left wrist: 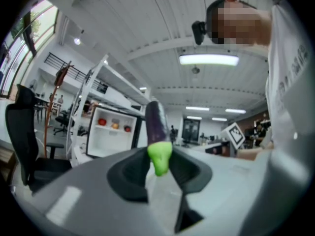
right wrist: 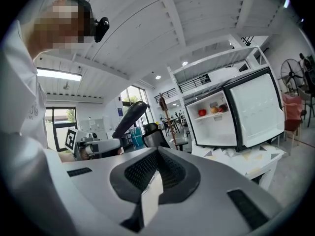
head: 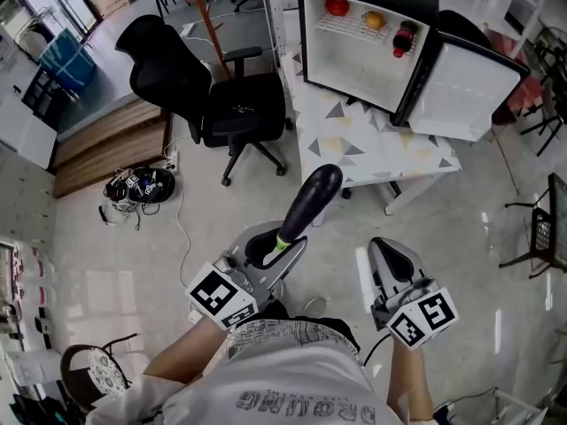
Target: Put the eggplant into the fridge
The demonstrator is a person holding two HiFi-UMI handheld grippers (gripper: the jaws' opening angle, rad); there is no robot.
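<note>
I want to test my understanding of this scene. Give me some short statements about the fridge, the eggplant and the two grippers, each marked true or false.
1. The left gripper holds the eggplant by its green stem end. True.
2. The fridge has its door closed. False: the door stands open.
3. The right gripper holds a tomato. False: nothing is between its jaws.
4. Three items sit on the upper shelf. True.
5. The fridge stands on the floor. False: it stands on a table.

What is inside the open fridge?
On the fridge's wire shelf: a red fruit, an orange fruit and a dark red item. Below, only white walls show; what lies behind them is covered.
</note>
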